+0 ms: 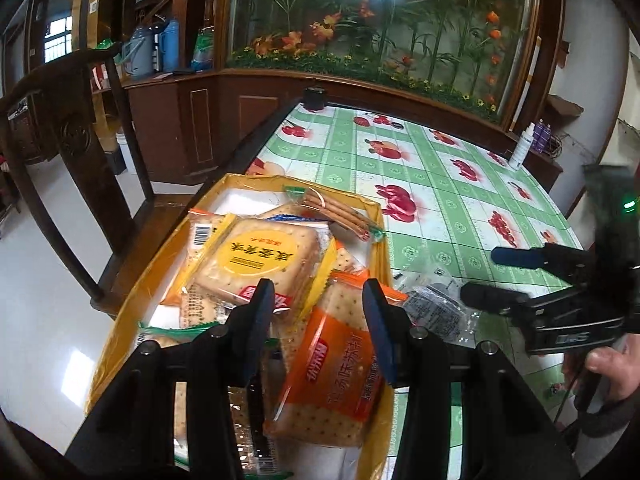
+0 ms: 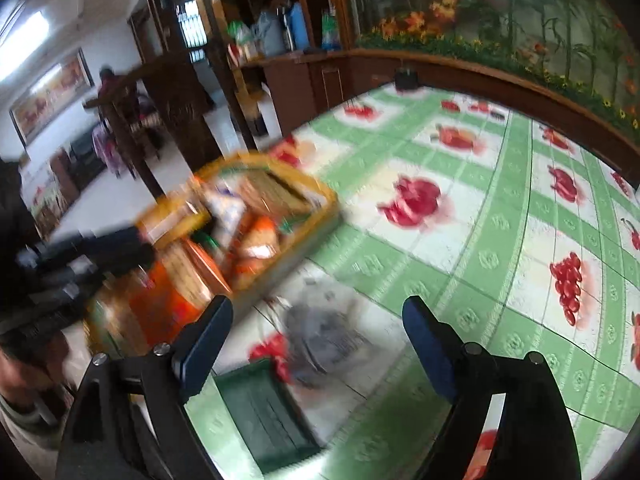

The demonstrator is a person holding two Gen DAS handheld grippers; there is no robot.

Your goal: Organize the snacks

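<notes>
A yellow-taped box (image 1: pixel 160 280) full of cracker and biscuit-stick packets sits at the table's near left corner; it is blurred in the right wrist view (image 2: pixel 324 204). My left gripper (image 1: pixel 318 300) hovers over the box, shut on an orange cracker packet (image 1: pixel 332 364) that hangs tilted between its fingers. My right gripper (image 2: pixel 318 320) is open with nothing between its fingers. It hovers just right of the box above a clear packet with dark contents (image 2: pixel 324 336) on the tablecloth. The left wrist view shows that packet (image 1: pixel 436 308) beside the right gripper (image 1: pixel 480 276).
A dark green packet (image 2: pixel 268 412) lies below the right gripper. The green fruit-print tablecloth (image 1: pixel 440 200) stretches back to a white bottle (image 1: pixel 520 148) and a dark jar (image 1: pixel 314 98). A wooden chair (image 1: pixel 80 128) stands left of the table edge. A planter cabinet runs behind.
</notes>
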